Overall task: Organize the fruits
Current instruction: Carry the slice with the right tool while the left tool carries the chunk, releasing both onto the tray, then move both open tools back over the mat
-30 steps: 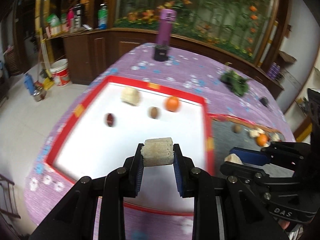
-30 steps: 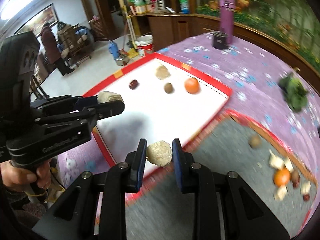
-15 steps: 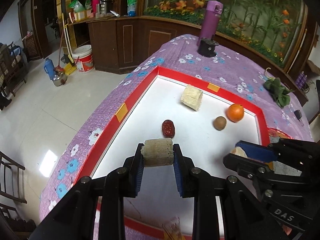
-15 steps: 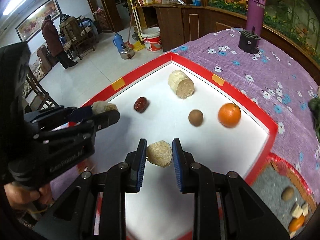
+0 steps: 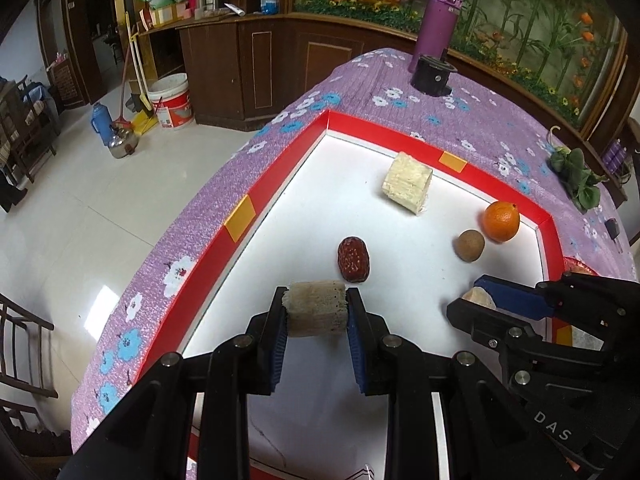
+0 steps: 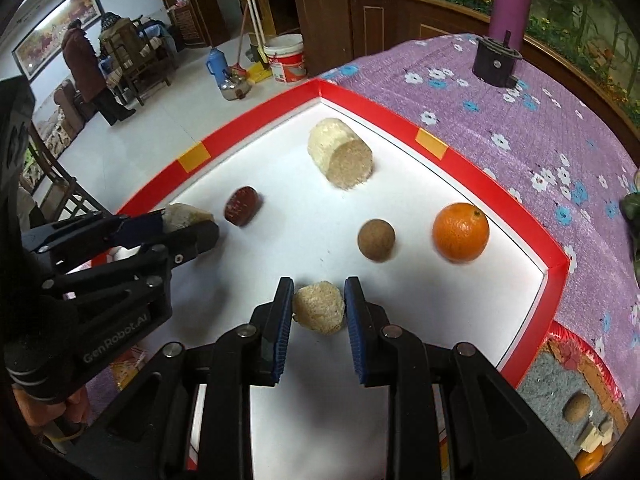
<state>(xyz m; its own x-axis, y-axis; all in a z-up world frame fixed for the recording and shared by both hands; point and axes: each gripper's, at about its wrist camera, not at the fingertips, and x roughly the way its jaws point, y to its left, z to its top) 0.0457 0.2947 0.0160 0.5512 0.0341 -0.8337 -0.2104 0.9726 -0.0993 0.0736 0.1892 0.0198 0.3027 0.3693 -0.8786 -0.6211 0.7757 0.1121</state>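
My left gripper [image 5: 317,312] is shut on a pale fibrous cane piece [image 5: 317,314], held over the near left part of the white tray [image 5: 400,280] with its red rim. My right gripper [image 6: 318,306] is shut on a smaller pale cane chunk [image 6: 319,307] above the tray's near middle. On the tray lie a bigger cane piece [image 5: 407,187], a red date [image 5: 353,259], a brown round fruit [image 5: 469,245] and an orange [image 5: 501,221]. Each gripper shows in the other's view: the right gripper [image 5: 480,300] and the left gripper [image 6: 188,220].
The tray lies on a purple flowered tablecloth [image 5: 480,120]. A purple flask [image 5: 438,26] and a black holder [image 5: 434,76] stand at the far end, a green leafy bunch [image 5: 576,176] at the right. A grey mat [image 6: 568,384] with more fruit pieces lies at the near right.
Both grippers moved left from the grey mat's side to over the white tray and sank a little, each still holding its cane piece.
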